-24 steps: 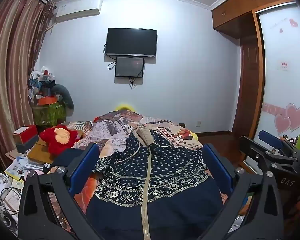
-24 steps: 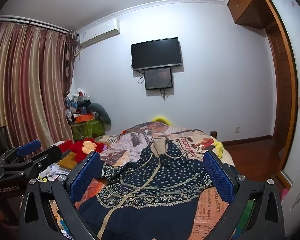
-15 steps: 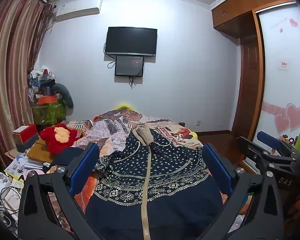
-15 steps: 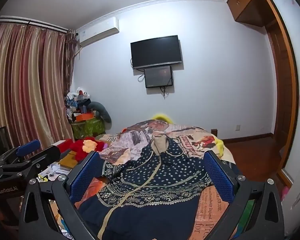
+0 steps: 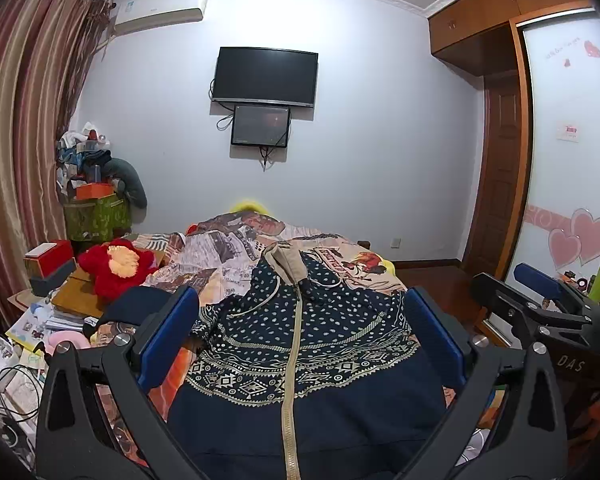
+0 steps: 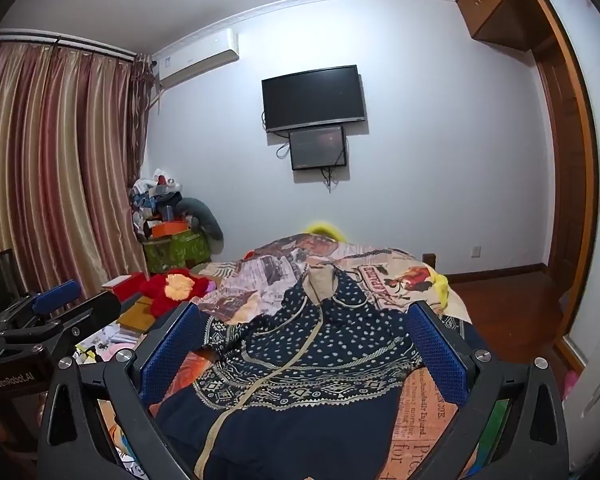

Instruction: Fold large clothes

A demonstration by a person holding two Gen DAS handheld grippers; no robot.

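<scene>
- Left wrist view: the left gripper [image 5: 300, 328] has its blue-padded fingers [image 5: 168, 336] spread wide with nothing between them, hanging above the dark blue patterned garment [image 5: 300, 360]. The garment's near hem is cut off by the bottom of the frame, so I can't tell how far it runs.
- The garment lies front-up on the bed [image 5: 220, 252], beige zipper strip down the middle, hood end pointing toward the far wall. Its left sleeve is partly hidden behind the left finger.
- Right wrist view: the right gripper [image 6: 300, 344] is spread apart too, gripping nothing, above the same garment [image 6: 300, 360]; the zipper looks crooked from here.
- Compared with 0.8 s ago, hardly anything differs: the garment lies the same, and both views have only shifted slightly.
- Edges: a red plush toy [image 5: 116, 264] and piled clutter crowd the bed's left side, while bare wooden floor [image 6: 512, 304] is open on the right.
</scene>
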